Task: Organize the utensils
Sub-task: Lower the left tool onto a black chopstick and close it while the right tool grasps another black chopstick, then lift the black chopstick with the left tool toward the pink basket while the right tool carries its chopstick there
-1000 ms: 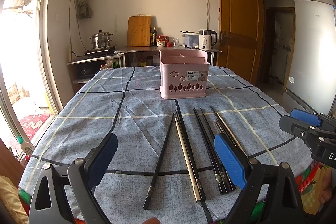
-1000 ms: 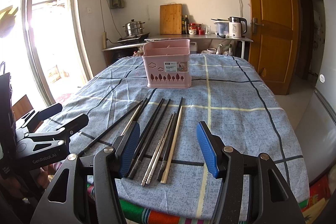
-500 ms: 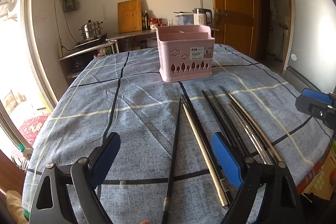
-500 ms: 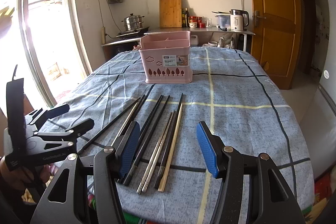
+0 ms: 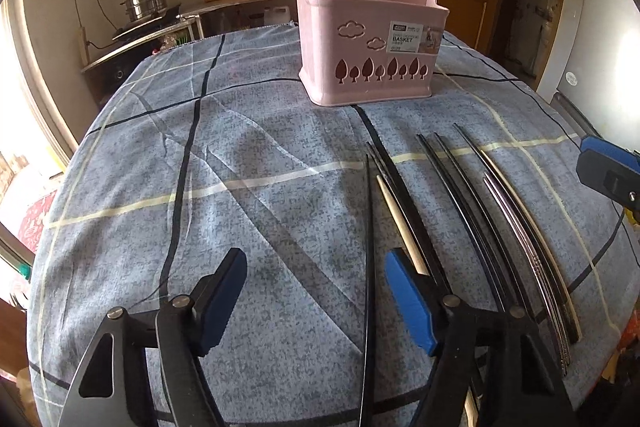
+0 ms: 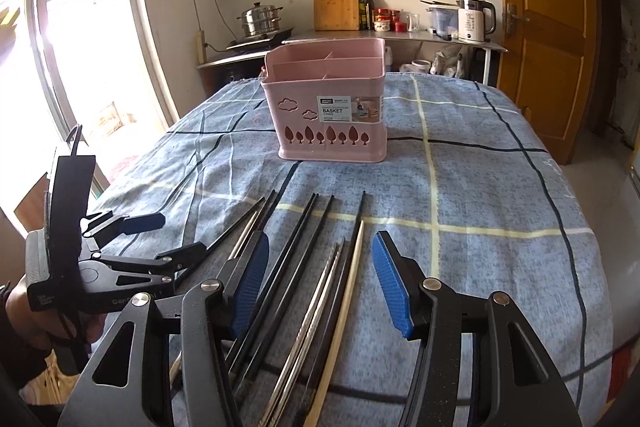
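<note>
Blue checked tablecloth (image 5: 248, 163) bears chopsticks (image 6: 304, 247) and pink basket (image 6: 332, 115).

A table under a blue checked cloth (image 5: 248, 163) carries a pink basket (image 5: 368, 67) and loose chopsticks (image 6: 304, 259).

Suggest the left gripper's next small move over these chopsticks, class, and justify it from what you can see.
Probably lower further and finish closing on the lone black chopstick. The left gripper is closing with that chopstick lying between its fingers, not yet pinched, and the pink basket beyond looks empty as far as its compartments show.
</note>
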`<state>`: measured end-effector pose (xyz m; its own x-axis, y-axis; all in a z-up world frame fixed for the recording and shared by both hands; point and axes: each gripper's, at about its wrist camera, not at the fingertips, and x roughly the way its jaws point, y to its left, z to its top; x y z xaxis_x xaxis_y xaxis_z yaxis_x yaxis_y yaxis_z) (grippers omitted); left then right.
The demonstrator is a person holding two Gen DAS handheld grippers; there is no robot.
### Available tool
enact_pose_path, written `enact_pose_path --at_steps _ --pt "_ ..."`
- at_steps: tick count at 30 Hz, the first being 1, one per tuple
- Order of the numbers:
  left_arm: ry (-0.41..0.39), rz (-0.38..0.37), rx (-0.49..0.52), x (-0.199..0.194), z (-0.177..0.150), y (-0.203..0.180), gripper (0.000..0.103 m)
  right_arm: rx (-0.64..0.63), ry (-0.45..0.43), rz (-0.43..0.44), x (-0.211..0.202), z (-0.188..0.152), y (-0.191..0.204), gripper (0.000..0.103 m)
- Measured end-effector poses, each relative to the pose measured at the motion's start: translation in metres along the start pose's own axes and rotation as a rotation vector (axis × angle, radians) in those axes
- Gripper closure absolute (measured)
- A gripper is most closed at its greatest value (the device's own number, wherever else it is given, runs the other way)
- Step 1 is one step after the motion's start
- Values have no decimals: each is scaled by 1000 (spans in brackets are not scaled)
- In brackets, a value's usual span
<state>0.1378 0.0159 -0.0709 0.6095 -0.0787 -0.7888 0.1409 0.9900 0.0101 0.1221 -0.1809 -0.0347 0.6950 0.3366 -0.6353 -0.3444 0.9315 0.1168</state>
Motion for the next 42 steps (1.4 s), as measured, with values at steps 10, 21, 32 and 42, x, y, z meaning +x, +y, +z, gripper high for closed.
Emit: enact_pose_path --at_steps 10,21,32,42 --pt "40 -10 13 19 12 -5 58 17 148 37 57 19 -4 81" --pt "72 0 -77 31 31 14 70 46 279 25 113 34 -7 91" --pt "146 4 -11 50 58 12 69 56 357 -22 133 38 -6 96" --pt "160 -33 -27 51 75 13 98 98 325 8 125 48 -11 97"
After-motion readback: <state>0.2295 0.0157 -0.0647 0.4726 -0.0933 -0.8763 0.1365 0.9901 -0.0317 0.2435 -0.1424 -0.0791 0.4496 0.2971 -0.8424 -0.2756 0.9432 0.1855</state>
